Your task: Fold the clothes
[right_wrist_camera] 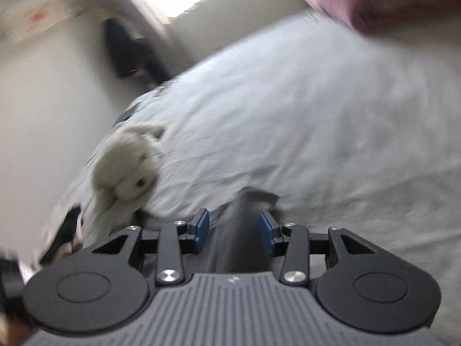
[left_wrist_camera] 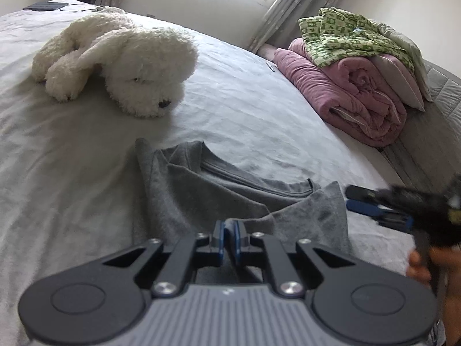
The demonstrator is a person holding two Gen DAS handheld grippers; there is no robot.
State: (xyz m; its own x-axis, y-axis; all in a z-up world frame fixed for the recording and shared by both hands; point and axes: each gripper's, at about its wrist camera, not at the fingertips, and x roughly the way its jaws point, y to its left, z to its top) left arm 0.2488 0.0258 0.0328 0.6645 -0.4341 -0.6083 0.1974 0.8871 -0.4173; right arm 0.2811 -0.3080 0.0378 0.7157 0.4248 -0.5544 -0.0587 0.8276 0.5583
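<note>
A grey T-shirt (left_wrist_camera: pixel 201 193) lies partly folded on the white bed sheet (left_wrist_camera: pixel 245 101), its collar facing away from me. My left gripper (left_wrist_camera: pixel 229 230) is shut on a fold of the shirt's near edge, and the cloth shows pinched between the blue pads. My right gripper (left_wrist_camera: pixel 361 199) is at the shirt's right edge, held by a hand (left_wrist_camera: pixel 417 268), with its jaws apart. The right wrist view is blurred. There my right gripper (right_wrist_camera: pixel 233 222) stands open, and grey cloth (right_wrist_camera: pixel 242 239) runs loosely between the pads without being pressed.
A white plush dog (left_wrist_camera: pixel 121 66) lies on the bed beyond the shirt. A rolled pink quilt (left_wrist_camera: pixel 360 98) with a green patterned garment (left_wrist_camera: pixel 345 37) on top sits at the right edge. Dark flat items (left_wrist_camera: pixel 43 6) rest on the far left corner, and a curtained window is behind.
</note>
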